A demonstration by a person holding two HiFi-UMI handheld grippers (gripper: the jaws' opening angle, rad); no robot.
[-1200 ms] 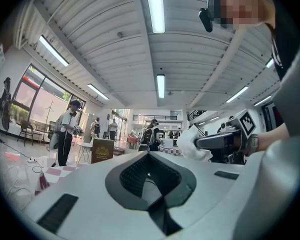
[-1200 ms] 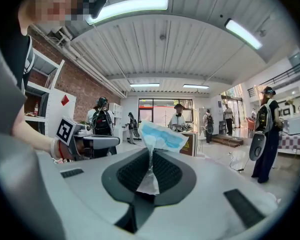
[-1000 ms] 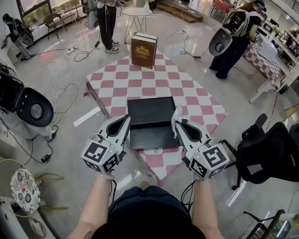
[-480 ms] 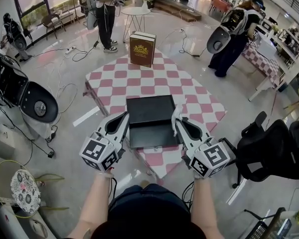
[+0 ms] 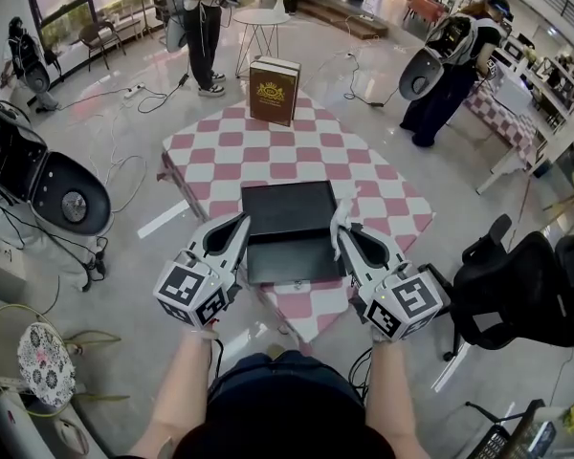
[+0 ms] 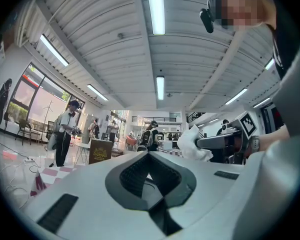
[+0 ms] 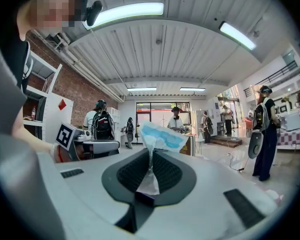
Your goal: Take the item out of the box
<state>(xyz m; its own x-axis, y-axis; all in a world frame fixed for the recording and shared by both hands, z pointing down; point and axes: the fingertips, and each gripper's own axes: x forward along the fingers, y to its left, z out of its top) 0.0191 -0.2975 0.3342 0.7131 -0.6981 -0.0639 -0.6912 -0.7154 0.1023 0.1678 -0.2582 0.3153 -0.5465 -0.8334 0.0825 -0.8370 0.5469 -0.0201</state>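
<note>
A black box point(image 5: 268, 202) lies open on the pink-and-white checkered table point(image 5: 268, 151), its lid folded back. My right gripper point(image 5: 342, 234) hangs at the box's right edge, shut on a small white and blue packet point(image 5: 340, 216) that sticks up from its tips. In the right gripper view the packet point(image 7: 162, 136) is pinched between the pads and fans out above them. My left gripper point(image 5: 240, 224) hangs at the box's left edge, shut with nothing in it. From the left gripper view I see the packet point(image 6: 195, 144) across the box. The box's inside looks dark and bare.
A brown upright box point(image 5: 274, 91) stands at the table's far end. A black office chair point(image 5: 517, 295) is close on the right, a black and grey device point(image 5: 38, 185) on the left. People stand beyond the table, by a round white table point(image 5: 263, 22). Cables trail over the floor.
</note>
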